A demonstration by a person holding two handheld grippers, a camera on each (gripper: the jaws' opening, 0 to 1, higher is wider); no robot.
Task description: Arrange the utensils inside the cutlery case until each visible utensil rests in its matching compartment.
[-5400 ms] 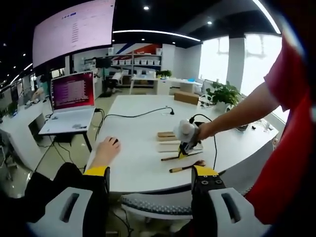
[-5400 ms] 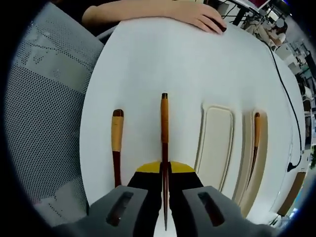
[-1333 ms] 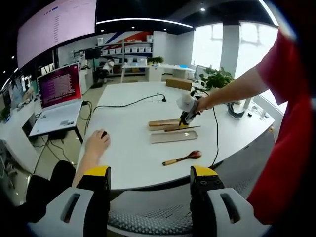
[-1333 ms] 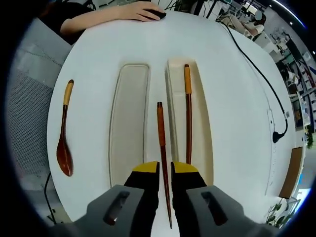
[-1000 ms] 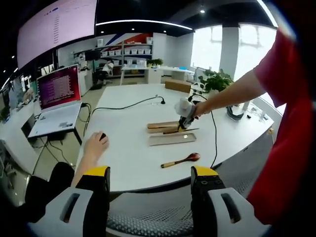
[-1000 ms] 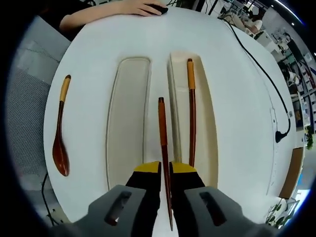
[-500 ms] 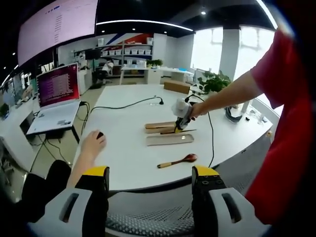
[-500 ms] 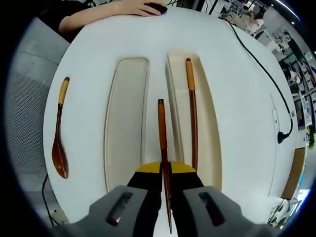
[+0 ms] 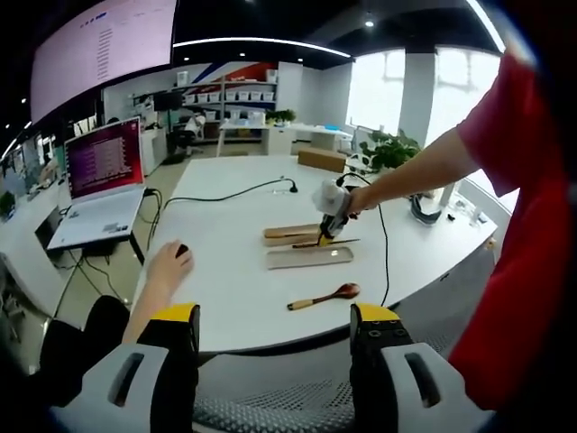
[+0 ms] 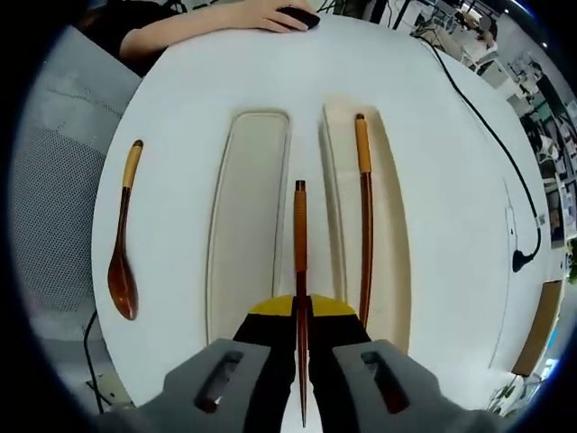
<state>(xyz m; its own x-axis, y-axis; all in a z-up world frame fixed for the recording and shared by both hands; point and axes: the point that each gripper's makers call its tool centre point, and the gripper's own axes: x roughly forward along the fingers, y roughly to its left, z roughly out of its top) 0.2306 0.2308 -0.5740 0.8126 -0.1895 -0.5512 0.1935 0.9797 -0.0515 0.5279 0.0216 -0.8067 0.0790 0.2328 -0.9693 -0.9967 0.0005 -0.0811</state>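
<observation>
Right gripper view: the right gripper (image 10: 301, 311), with yellow-tipped black jaws, is rising from the bottom centre of the frame, and its jaws are clamping a slim dark-brown wooden chopstick (image 10: 300, 248). The chopstick is pointing up the frame and hanging over the strip between the two halves of the cutlery case. The pale, long, empty tray (image 10: 245, 221) is lying left of centre. The matching beige tray (image 10: 343, 198) is lying right of centre and is holding a second brown chopstick with a lighter handle (image 10: 363, 216) lengthwise. A dark wooden spoon with a tan handle (image 10: 123, 244) is resting on the round white table (image 10: 198, 72) at the left of the frame, well apart from the trays. A person's hand (image 10: 270, 13) is resting at the top centre.

Left gripper view: the left gripper (image 9: 275, 320) is sitting at the bottom of the frame with its jaws spread wide and holding nothing. Mid-frame, the right gripper (image 9: 330, 209) is hovering over the trays (image 9: 306, 256), and the spoon (image 9: 323, 295) is lying below them. A pink-screened laptop (image 9: 97, 185) is standing at the left.
</observation>
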